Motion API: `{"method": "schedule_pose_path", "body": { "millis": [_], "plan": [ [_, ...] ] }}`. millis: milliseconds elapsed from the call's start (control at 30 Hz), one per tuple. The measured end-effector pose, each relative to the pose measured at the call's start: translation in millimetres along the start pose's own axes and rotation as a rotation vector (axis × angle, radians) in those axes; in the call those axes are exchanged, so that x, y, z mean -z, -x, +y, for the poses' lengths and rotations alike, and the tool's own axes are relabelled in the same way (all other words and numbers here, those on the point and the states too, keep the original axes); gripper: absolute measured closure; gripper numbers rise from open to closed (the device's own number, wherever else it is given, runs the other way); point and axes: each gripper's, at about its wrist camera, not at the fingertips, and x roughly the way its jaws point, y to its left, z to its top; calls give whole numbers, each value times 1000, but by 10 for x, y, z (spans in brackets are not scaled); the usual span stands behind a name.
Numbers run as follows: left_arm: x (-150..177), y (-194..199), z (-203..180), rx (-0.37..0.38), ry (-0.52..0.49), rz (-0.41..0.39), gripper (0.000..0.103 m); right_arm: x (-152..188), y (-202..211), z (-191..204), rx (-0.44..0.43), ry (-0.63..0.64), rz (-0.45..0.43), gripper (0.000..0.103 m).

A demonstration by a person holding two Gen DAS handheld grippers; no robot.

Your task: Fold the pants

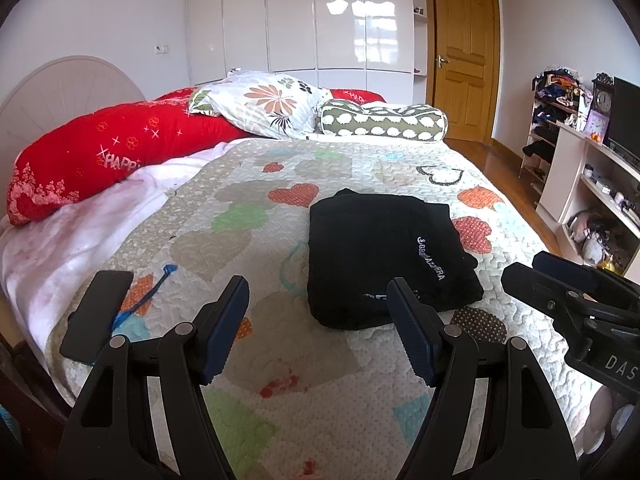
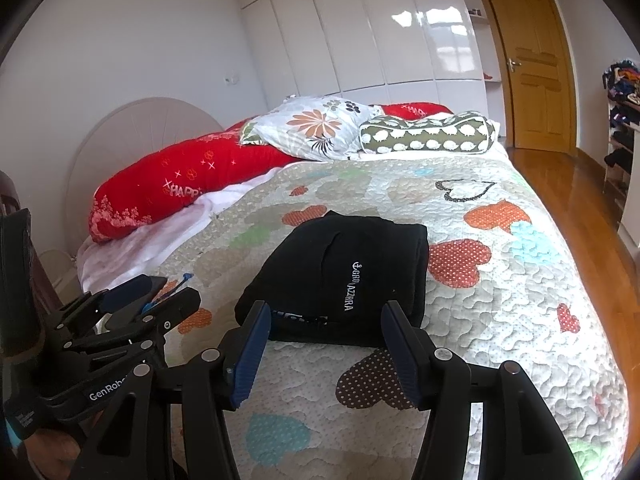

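Note:
Black pants (image 1: 384, 256) lie folded into a compact rectangle on the heart-patterned quilt (image 1: 280, 360), white lettering on top. They also show in the right wrist view (image 2: 344, 276). My left gripper (image 1: 320, 320) is open and empty, held above the quilt just short of the pants' near edge. My right gripper (image 2: 326, 344) is open and empty, just in front of the pants' near edge. The right gripper's body shows at the right of the left wrist view (image 1: 580, 300); the left gripper shows at the left of the right wrist view (image 2: 120, 320).
Pillows lie at the head of the bed: a long red one (image 1: 120, 148), a floral one (image 1: 268, 104) and a green patterned bolster (image 1: 380, 120). A black flat object (image 1: 96, 316) lies on the quilt's left edge. Shelves (image 1: 592, 184) and wood floor (image 2: 560, 184) lie to the right.

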Motion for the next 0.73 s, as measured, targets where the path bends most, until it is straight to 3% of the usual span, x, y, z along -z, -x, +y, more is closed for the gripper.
{"method": "schedule_pose_path", "body": {
  "millis": [733],
  "plan": [
    [16,-46,81,25,24,23,31,16,-53,-108,16,-13,25,46]
  ]
}}
